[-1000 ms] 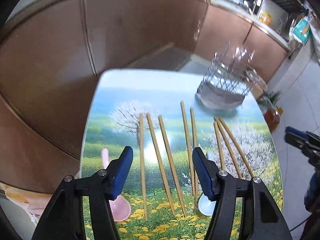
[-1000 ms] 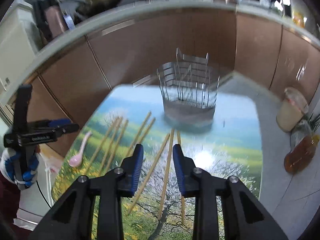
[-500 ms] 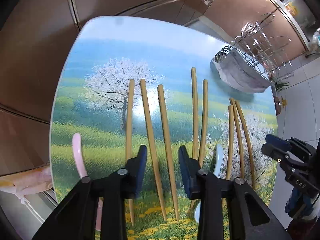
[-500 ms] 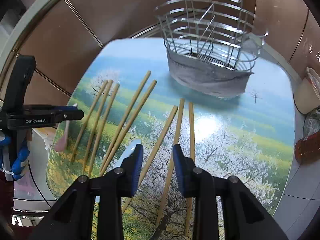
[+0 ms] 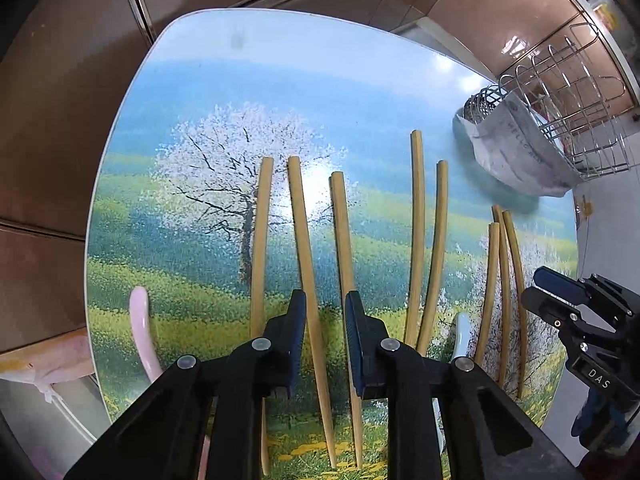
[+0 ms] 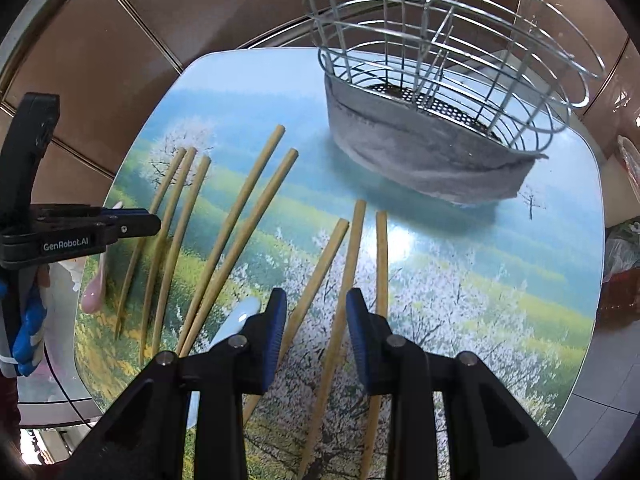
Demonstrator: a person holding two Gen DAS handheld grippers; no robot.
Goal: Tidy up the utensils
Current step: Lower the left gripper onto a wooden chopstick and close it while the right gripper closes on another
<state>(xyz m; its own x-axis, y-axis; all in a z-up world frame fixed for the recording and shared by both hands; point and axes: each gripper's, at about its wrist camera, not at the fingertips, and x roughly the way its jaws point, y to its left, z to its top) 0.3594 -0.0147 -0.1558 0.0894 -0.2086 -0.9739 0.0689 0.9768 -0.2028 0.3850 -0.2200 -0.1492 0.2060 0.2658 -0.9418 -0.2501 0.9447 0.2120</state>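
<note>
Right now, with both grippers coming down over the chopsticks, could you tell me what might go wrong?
The left gripper is closing astride two close chopsticks, so it may pinch both or scissor them. The right gripper also straddles two sticks. The blue spoon lies beside its finger and could be knocked.

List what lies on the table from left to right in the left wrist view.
Pink spoon → three chopsticks → two chopsticks → pale blue spoon → three chopsticks; wire rack far right.

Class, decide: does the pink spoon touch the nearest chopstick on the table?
Apart. The left wrist view shows painted table between the pink spoon and the nearest chopstick along their visible lengths.
</note>
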